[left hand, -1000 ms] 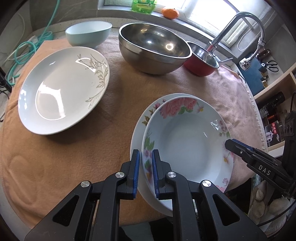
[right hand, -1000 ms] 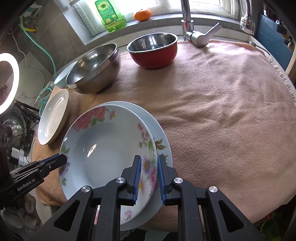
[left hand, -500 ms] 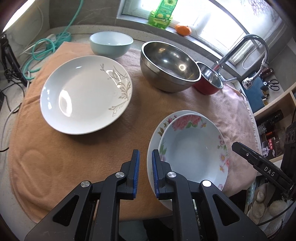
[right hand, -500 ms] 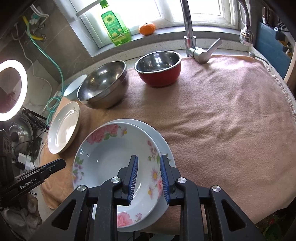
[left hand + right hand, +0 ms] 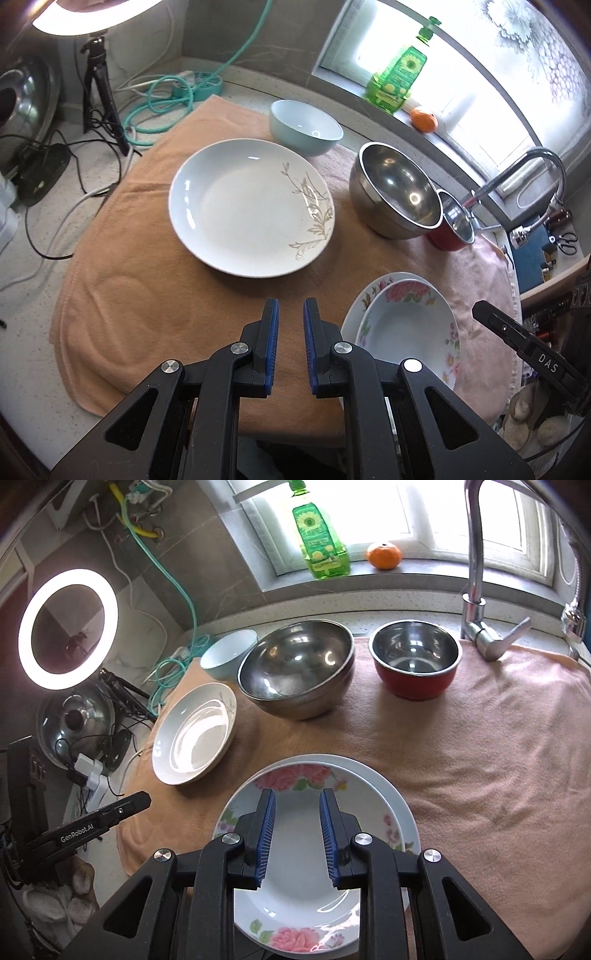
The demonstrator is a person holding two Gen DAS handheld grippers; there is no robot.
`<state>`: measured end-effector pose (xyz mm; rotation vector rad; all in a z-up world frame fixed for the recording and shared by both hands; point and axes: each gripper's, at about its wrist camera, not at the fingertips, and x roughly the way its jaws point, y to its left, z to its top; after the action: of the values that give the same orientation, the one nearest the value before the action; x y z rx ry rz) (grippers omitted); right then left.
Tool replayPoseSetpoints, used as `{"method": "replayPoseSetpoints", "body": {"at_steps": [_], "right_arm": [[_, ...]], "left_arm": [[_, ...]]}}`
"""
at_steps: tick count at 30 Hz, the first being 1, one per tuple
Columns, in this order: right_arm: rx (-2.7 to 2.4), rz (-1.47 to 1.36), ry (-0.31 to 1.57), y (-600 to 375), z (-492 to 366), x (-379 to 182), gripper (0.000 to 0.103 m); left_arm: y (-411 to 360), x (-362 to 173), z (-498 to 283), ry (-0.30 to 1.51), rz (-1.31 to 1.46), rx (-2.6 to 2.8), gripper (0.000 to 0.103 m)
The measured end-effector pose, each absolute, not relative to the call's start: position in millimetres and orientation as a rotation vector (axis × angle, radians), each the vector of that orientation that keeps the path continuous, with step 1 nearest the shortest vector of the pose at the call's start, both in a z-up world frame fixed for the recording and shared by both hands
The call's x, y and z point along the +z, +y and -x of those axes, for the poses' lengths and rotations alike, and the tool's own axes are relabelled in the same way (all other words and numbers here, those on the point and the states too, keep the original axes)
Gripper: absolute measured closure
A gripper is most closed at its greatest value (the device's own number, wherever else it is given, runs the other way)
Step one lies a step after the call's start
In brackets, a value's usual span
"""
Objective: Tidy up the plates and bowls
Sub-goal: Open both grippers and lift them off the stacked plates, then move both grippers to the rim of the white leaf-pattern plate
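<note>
A flowered plate [image 5: 410, 325] [image 5: 295, 849] lies stacked on a second flowered plate [image 5: 364, 301] [image 5: 391, 786] at the near edge of the towel. A white plate with a leaf print [image 5: 251, 206] [image 5: 194, 734] lies to its left. A pale blue bowl [image 5: 304, 127] [image 5: 227, 655], a large steel bowl [image 5: 395, 195] [image 5: 297, 674] and a red steel-lined bowl [image 5: 454, 225] [image 5: 415, 662] stand at the back. My left gripper [image 5: 290, 321] is open and empty above the towel, left of the stack. My right gripper [image 5: 297, 805] is open and empty above the top flowered plate.
An orange-pink towel [image 5: 498, 738] covers the counter. A faucet [image 5: 476, 572] stands at the back right. A green soap bottle [image 5: 321, 539] and an orange [image 5: 384, 555] sit on the sill. A ring light [image 5: 68, 627], cables [image 5: 162, 96] and a pot lid [image 5: 74, 720] are left.
Both grippers have drawn back and up from the flowered plates. The left one has swung left over the towel. The right gripper's jaws have opened wider.
</note>
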<state>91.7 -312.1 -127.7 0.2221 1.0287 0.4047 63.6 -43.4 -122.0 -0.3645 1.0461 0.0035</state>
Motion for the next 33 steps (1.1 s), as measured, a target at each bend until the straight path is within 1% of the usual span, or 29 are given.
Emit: {"method": "replayPoseSetpoints", "body": {"at_steps": [7, 16, 21, 33], "right_arm": [[0.474, -0.207, 1.054, -287.9, -102.5, -122.4, 0.081], [0.397, -0.247, 1.038, -253.0, -120.3, -122.2, 0.081], [0.34, -0.268, 1.043, -228.4, -131.7, -130.4, 0.081], [0.236, -0.252, 1.094, -181.1, -162.8, -162.0, 0.081]], "left_arm": [[-15.9, -114.5, -70.4, 1.022, 0.373, 0.06, 0.092], [26.5, -118.9, -112.4, 1.032, 0.316, 0.007, 0.092], [45.7, -127.7, -137.3, 1.047, 0.293, -0.028, 0.09], [70.6, -157.8, -169.4, 1.106, 0.269, -0.079, 0.09]]}}
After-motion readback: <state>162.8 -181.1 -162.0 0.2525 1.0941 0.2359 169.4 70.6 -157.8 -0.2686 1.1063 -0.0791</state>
